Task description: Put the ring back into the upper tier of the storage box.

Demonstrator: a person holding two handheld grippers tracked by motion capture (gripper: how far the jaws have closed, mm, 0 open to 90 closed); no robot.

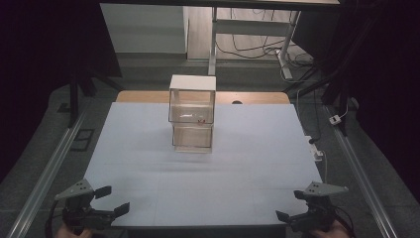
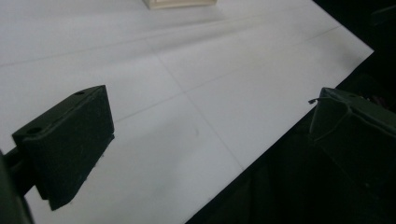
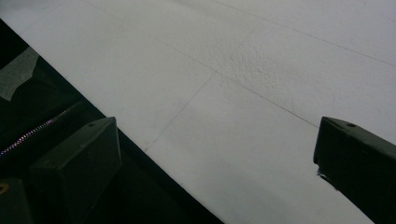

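A white sheet covers the bench (image 1: 148,163), with a wooden edge showing at its far side. Two clear boxes (image 1: 192,113) stand stacked near the middle. Beyond, cables (image 1: 257,47) lie on the floor beneath a desk frame (image 1: 214,39).

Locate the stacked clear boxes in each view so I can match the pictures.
High view: the stacked clear boxes stand at centre, toward the far side of the white table.
Left gripper view: their cream base is cut off at the top edge.
Right gripper view: not in it.
Shared landmark: the white table's near edge.
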